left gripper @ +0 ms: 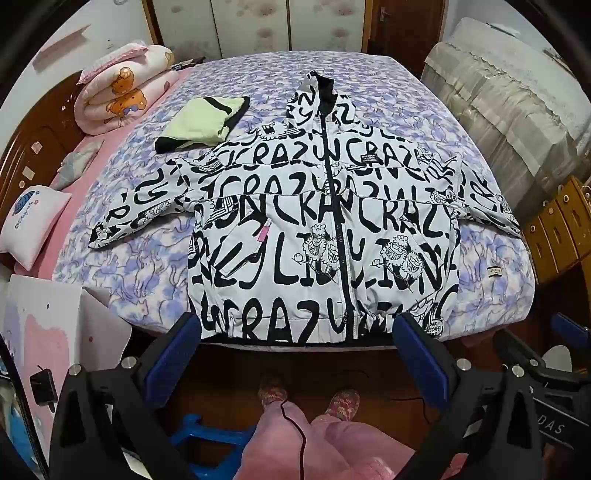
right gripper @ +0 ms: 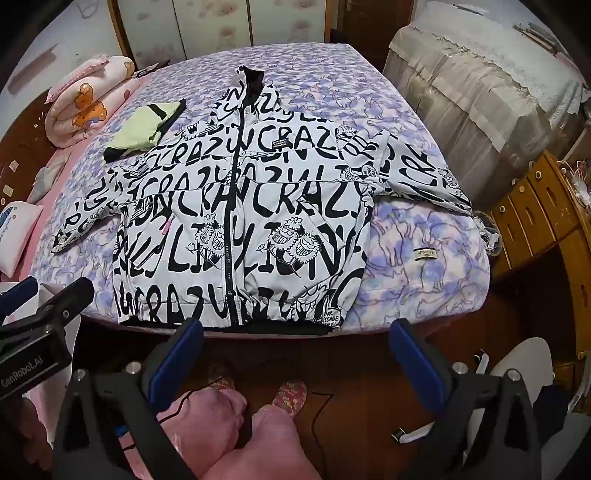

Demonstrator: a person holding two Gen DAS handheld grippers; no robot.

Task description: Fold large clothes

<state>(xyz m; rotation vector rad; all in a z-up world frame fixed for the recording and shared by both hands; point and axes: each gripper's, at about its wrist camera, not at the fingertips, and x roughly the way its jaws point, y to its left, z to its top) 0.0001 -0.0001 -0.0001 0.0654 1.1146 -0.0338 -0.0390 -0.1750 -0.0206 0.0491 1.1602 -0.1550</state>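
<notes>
Lilac-and-blue patterned quilt (left gripper: 369,74) spread over the bed, reaching to the near edge. White jacket with black lettering (left gripper: 325,236) laid flat on the quilt, front up, zip closed, hem at the near edge, collar toward the far end, both sleeves stretched out left and right. Right sleeve end (right gripper: 487,236) hanging over the right side of the bed. Folded pale green garment with black trim (left gripper: 203,123) just beyond the left shoulder of the jacket, touching or slightly overlapped by it. Rolled pink blanket with bear print (left gripper: 122,92) at the far left corner; small white pillow (left gripper: 33,225) on the pink sheet at the left. Dark wooden headboard along the left side. Wardrobe doors with a floral pattern (left gripper: 258,26) on the far wall. Furniture under a beige lace-edged cover (right gripper: 480,110) on the right, wooden drawer unit (right gripper: 535,221) nearer. Dark wooden floor below, with patterned slippers (right gripper: 291,397) and pink trouser legs of a person standing at the near edge.

Left tongs (left gripper: 299,343) spread wide, empty, above the jacket hem. Right tongs (right gripper: 295,347) spread wide, empty, over the near bed edge.
</notes>
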